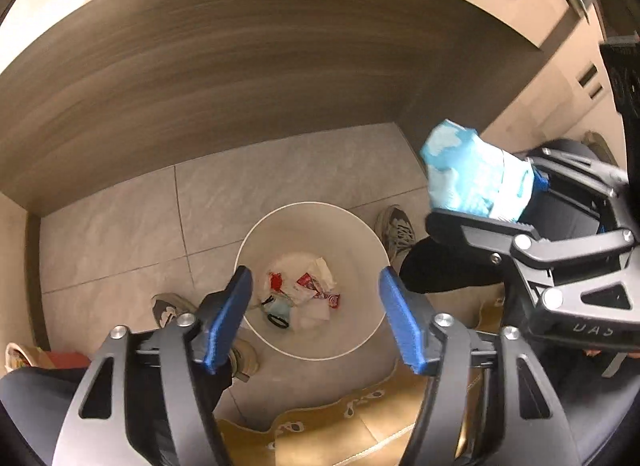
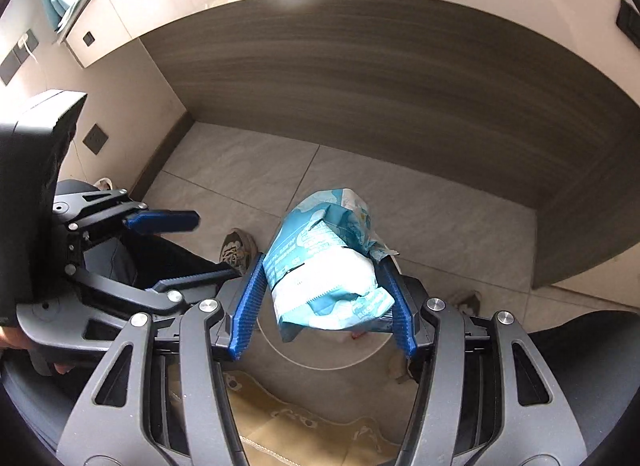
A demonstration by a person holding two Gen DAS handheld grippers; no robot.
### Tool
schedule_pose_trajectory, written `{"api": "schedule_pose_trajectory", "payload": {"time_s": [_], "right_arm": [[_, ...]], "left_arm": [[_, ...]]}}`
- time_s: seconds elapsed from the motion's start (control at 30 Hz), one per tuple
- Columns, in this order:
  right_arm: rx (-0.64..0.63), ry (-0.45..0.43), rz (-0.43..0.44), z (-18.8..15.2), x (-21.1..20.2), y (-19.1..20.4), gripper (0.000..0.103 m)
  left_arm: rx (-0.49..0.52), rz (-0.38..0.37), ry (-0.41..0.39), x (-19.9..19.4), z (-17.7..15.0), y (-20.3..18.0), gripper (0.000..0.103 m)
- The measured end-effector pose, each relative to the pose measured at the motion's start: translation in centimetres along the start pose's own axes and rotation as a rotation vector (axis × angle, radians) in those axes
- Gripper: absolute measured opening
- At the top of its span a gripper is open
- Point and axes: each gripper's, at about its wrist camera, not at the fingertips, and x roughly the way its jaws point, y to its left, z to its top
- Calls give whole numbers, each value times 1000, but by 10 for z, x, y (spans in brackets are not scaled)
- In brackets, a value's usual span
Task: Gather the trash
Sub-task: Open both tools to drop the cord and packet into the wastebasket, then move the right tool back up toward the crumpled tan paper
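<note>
A white round trash bin (image 1: pixel 256 242) stands on the tiled floor and holds several crumpled wrappers, tissues and a face mask (image 1: pixel 308 294). My left gripper (image 1: pixel 316 290) is open and empty, hovering above the bin. My right gripper (image 2: pixel 326 286) is shut on a crumpled blue and white plastic package (image 2: pixel 328 262) and holds it above the bin's rim (image 2: pixel 304 362). In the left wrist view the package (image 1: pixel 476 177) sits up and to the right of the bin, in the right gripper (image 1: pixel 480 201). The left gripper (image 2: pixel 176 242) shows at the left of the right wrist view.
A dark wood panel (image 1: pixel 240 77) runs behind the bin under a pale counter. The person's sneakers (image 1: pixel 398 231) and dark trouser legs flank the bin. A yellow patterned mat (image 1: pixel 360 418) lies in front. Wall sockets (image 2: pixel 95 139) are on the left wall.
</note>
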Motion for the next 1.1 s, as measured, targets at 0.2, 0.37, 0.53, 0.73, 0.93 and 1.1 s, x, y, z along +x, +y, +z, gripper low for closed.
{"api": "schedule_pose_trajectory", "payload": {"time_s": [0.2, 0.37, 0.53, 0.73, 0.93, 1.1], "right_arm": [[20, 4, 2, -3, 1, -5, 52], [0, 15, -4, -3, 4, -2, 52], [-15, 122, -25, -4, 27, 2, 52], [4, 258, -11, -8, 64, 3, 61], [23, 218, -33, -11, 57, 3, 98], [103, 102, -43, -3, 25, -13, 98]], "left_arm": [[-39, 57, -54, -10, 1, 5, 89], [-40, 150, -75, -9, 8, 0, 93], [-77, 168, -76, -8, 16, 12, 97], [-140, 190, -32, -1, 21, 31, 97], [-170, 182, -52, -9, 17, 42, 97], [-199, 129, -106, -38, 22, 58, 97]]}}
